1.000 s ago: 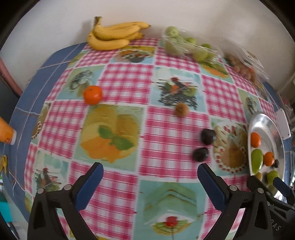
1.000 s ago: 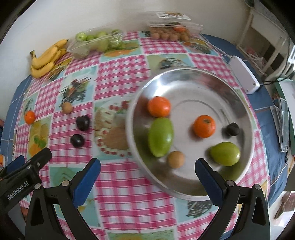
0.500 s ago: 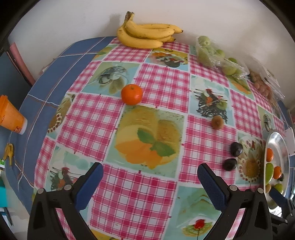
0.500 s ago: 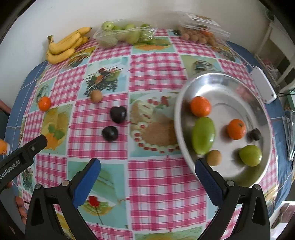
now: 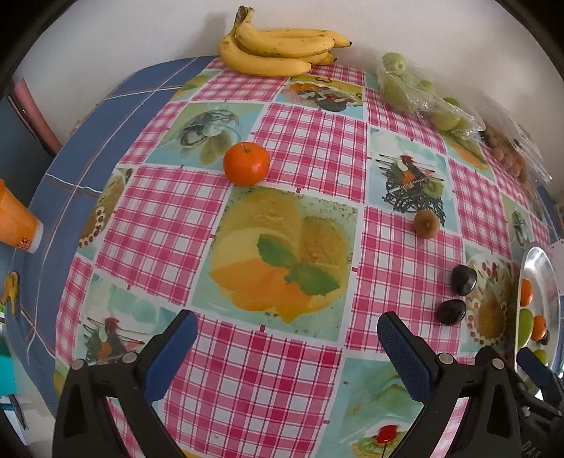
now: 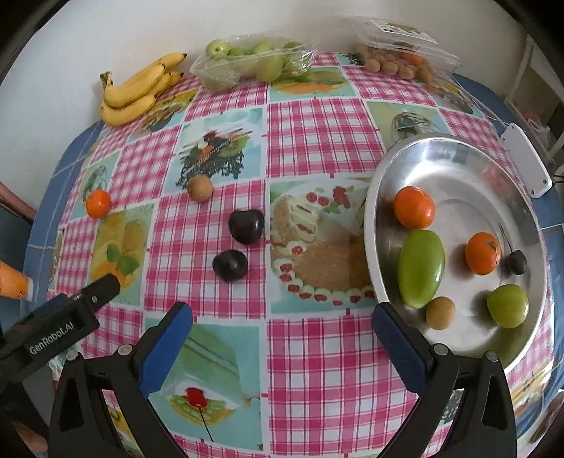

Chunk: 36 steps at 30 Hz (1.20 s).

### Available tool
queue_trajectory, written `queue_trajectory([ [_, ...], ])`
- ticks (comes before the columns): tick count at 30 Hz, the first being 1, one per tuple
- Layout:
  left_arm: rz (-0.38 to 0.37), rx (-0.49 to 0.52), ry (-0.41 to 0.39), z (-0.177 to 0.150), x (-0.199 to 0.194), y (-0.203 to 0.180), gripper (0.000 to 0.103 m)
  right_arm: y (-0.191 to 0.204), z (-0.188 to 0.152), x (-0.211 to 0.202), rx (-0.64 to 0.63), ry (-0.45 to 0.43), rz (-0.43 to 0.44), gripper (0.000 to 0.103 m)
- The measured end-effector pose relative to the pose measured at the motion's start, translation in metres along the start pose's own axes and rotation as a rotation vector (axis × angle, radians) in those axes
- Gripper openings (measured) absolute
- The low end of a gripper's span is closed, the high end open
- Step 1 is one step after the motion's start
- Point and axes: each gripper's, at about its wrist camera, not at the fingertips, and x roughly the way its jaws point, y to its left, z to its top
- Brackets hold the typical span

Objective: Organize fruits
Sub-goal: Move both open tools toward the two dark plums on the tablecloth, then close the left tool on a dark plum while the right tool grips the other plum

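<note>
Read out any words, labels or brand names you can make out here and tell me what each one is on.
"GenRobot.AI": white lettering on the black body of the left gripper, seen in the right wrist view.
Orange cup: dark print near its rim, too blurred to read.
Clear fruit box: lid label too small to read.

A plain white wall [image 5: 141,31] fills the top of both views. Below it spreads a table under a pink-checked cloth [image 6: 310,119], blue-bordered, with soft even light across it.
</note>
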Motion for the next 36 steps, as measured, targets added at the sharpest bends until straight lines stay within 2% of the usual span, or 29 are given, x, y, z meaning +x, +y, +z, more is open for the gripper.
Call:
queue_trajectory([
  [9, -0.054, -0.043, -0.054, 0.008, -0.004, 0.001, 0.103, 0.001, 0.012, -0.002, 0.017, -0.060, 0.025, 0.102],
  [15, -0.097, -0.085, -0.051, 0.018, 0.003, 0.003, 0.103, 0.004, 0.020, -0.006, 0.042, -0.120, 0.042, 0.102],
  [18, -0.093, -0.084, -0.054, 0.022, 0.005, 0.001, 0.103, 0.007, 0.024, -0.002, 0.041, -0.119, 0.030, 0.101],
  [20, -0.091, -0.085, -0.043, 0.024, 0.009, 0.001, 0.103, 0.010, 0.028, 0.003, 0.042, -0.111, 0.032, 0.097],
  [25, -0.097, -0.095, -0.010, 0.030, 0.024, 0.000, 0.103, 0.014, 0.034, 0.020, 0.035, -0.070, 0.021, 0.078],
  [29, -0.115, -0.113, 0.000, 0.033, 0.031, 0.002, 0.103, 0.015, 0.039, 0.032, 0.036, -0.048, 0.022, 0.071],
  [36, -0.123, -0.115, 0.024, 0.034, 0.042, -0.001, 0.103, 0.019, 0.046, 0.046, 0.024, -0.020, 0.027, 0.050],
])
